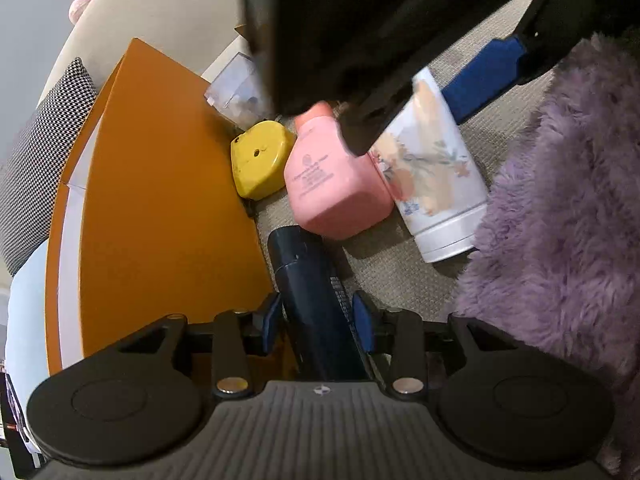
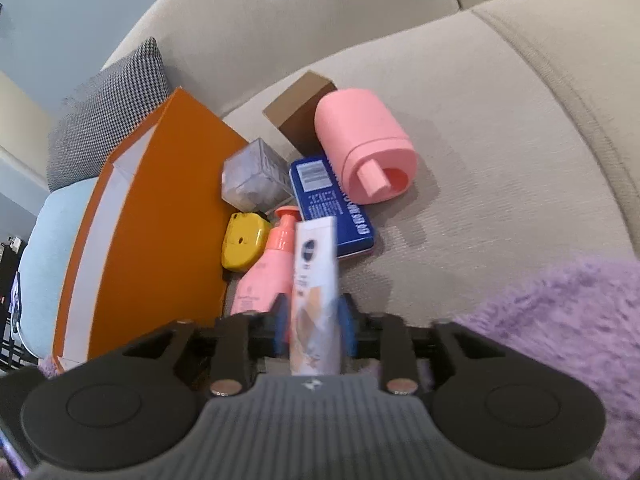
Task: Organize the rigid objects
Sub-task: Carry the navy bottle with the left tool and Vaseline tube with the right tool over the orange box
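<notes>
We've got the right claw [image 2: 314, 330] open around the white floral tube [image 2: 314, 280], left claw [image 1: 318, 320] open around the navy bottle [image 1: 310, 300]; both look slick, so grab mid-body.

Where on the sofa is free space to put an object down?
Bare cushion lies right of the pink cylinder and blue tin, above the purple fur. Crowded: beside the orange box, where yellow case, pink bottle and white tube lie together.

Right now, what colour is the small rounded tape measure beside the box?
Yellow tape measure, clearest in the left wrist view.
</notes>
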`<state>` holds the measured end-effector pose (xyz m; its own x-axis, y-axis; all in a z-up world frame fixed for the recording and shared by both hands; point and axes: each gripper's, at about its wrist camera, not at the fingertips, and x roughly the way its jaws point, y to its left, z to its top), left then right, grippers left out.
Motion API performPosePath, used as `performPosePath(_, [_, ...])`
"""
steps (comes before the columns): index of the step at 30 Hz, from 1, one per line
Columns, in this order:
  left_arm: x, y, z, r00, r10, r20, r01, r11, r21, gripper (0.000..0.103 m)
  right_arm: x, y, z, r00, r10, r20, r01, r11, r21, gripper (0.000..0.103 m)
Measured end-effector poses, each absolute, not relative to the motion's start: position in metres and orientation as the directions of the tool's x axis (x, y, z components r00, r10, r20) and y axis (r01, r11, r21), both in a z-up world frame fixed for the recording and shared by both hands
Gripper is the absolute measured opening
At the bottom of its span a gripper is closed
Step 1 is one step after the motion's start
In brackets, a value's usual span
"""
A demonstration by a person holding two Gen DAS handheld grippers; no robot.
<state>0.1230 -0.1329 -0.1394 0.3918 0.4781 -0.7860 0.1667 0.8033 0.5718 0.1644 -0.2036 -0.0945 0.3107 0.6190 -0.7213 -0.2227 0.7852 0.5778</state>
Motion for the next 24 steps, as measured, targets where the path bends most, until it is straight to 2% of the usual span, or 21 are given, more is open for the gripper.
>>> performPosePath(3, [0.119,-0.133,-0.136,0.393,0.468,-0.791,0.162,0.812,0.561,0.043,0.172,-0.194,-0.102,0.277,0.599,-0.752,-0.214,0.801,0.559,0.053])
performPosePath(7, [0.117,-0.129,-0.132,0.399,0.447,-0.800,0.151,0.829,0.539,0.042,0.179,-0.198,-0.109,0.254,0.627,-0.736,-0.163,0.778,0.607,0.058])
performPosePath(8, [0.116,-0.128,-0.129,0.402,0.438,-0.804,0.147,0.836,0.528,0.042,0.177,-0.198,-0.108,0.257,0.627,-0.736,-0.168,0.779,0.605,0.057])
performPosePath(9, [0.115,-0.126,-0.127,0.401,0.432,-0.808,0.139,0.843,0.519,0.042,0.175,-0.198,-0.106,0.265,0.619,-0.739,-0.179,0.785,0.593,0.051])
performPosePath(10, [0.115,-0.123,-0.124,0.401,0.419,-0.815,0.129,0.855,0.503,0.042,0.172,-0.198,-0.103,0.281,0.603,-0.747,-0.187,0.798,0.574,0.043])
performPosePath(11, [0.114,-0.121,-0.122,0.402,0.409,-0.819,0.125,0.862,0.492,0.042,0.169,-0.197,-0.102,0.294,0.579,-0.760,-0.188,0.815,0.548,0.028])
performPosePath(12, [0.113,-0.120,-0.120,0.403,0.401,-0.822,0.123,0.867,0.483,0.042,0.167,-0.198,-0.101,0.301,0.579,-0.758,-0.193,0.815,0.546,0.025])
performPosePath(18, [0.102,-0.108,-0.099,0.437,0.325,-0.839,0.110,0.906,0.408,0.040,0.154,-0.206,-0.091,0.354,0.583,-0.731,-0.222,0.812,0.540,0.019])
performPosePath(24, [0.086,-0.100,-0.069,0.487,0.196,-0.851,0.098,0.956,0.277,0.038,0.138,-0.210,-0.075,0.411,0.559,-0.721,-0.254,0.829,0.498,0.018])
